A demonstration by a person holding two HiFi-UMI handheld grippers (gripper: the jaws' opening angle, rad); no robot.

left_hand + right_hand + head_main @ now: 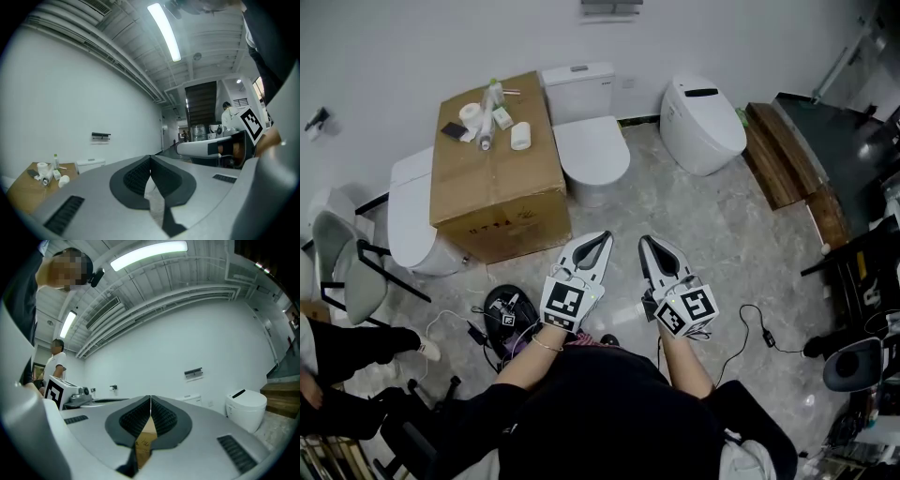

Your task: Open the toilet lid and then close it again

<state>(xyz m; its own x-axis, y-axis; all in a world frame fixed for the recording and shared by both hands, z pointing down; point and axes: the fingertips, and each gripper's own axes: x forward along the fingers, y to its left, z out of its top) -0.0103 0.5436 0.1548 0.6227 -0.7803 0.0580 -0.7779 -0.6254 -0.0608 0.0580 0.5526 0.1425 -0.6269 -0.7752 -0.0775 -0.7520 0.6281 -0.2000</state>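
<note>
The toilet lid (pixel 592 150) is lying shut over the bowl of the white toilet (pixel 578 86), which is standing against the back wall in the head view. Neither gripper is touching it; both are hanging well short of it, over the marbled floor (pixel 731 244).

Just left of the toilet, a cardboard box (pixel 495 173) is sitting with a white roll (pixel 470 112) and a green-capped bottle (pixel 492 94) among the small items on its top. A second white toilet (pixel 412 220) is showing partly past the box's far side. To the right, a rounded smart toilet (pixel 703 117) is standing beside a wooden step (pixel 780 155).

The left gripper (pixel 607 234) is pointing toward the toilet, its jaws meeting at the tips with nothing between them, as the left gripper view (pixel 150 157) is showing. The right gripper (pixel 644 240) is lying just beside it, jaws likewise pressed together and empty (pixel 150 398).

Cables (pixel 492 314) are trailing on the floor near the person's left arm, and a grey chair (pixel 352 267) is standing at the left edge.
</note>
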